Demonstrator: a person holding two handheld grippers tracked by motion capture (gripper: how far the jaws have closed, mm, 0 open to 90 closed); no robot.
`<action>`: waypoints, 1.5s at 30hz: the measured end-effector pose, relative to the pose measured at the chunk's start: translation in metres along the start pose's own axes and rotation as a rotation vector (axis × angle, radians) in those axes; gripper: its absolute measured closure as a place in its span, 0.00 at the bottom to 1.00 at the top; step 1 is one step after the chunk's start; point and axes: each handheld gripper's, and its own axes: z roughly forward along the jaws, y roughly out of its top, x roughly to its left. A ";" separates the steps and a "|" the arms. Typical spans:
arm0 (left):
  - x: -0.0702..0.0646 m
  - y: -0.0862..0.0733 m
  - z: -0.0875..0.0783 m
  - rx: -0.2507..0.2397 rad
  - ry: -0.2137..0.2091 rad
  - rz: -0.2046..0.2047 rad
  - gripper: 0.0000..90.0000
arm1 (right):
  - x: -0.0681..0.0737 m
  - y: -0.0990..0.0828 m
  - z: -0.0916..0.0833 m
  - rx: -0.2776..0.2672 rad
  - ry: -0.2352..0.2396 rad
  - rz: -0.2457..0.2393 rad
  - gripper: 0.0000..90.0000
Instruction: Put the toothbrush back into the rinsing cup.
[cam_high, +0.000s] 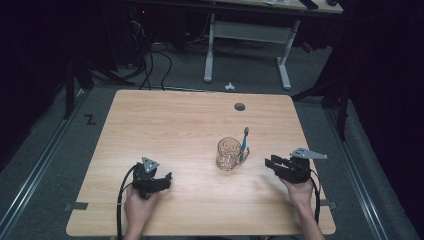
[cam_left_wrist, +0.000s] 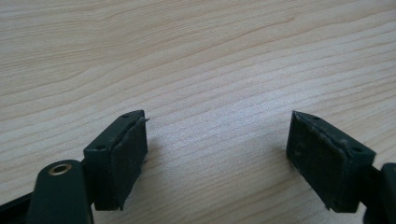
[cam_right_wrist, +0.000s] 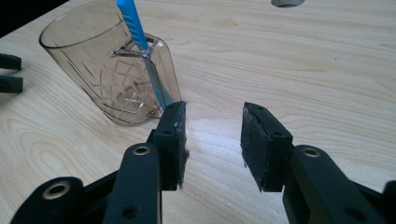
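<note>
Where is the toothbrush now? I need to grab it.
The toothbrush stands in the glass mug right of the table's centre, just left of the right gripper.

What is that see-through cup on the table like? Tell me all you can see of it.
The cup looks like clear, brownish-tinted plastic or glass with a cut pattern on its wall. It stands upright on the wooden table, right of the middle. A blue-handled toothbrush leans inside it, head sticking out above the rim. The right gripper is near, its jaws apart, not touching it.
</note>
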 end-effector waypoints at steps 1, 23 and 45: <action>0.000 0.000 0.000 0.000 0.000 0.000 0.23 | -0.001 -0.001 0.001 0.006 -0.003 -0.002 0.68; 0.000 0.000 0.000 0.000 0.000 0.000 0.23 | -0.002 -0.008 0.030 0.078 -0.084 -0.070 0.65; 0.000 0.000 0.000 0.000 0.000 0.000 0.23 | 0.000 -0.014 0.045 0.136 -0.116 -0.094 0.61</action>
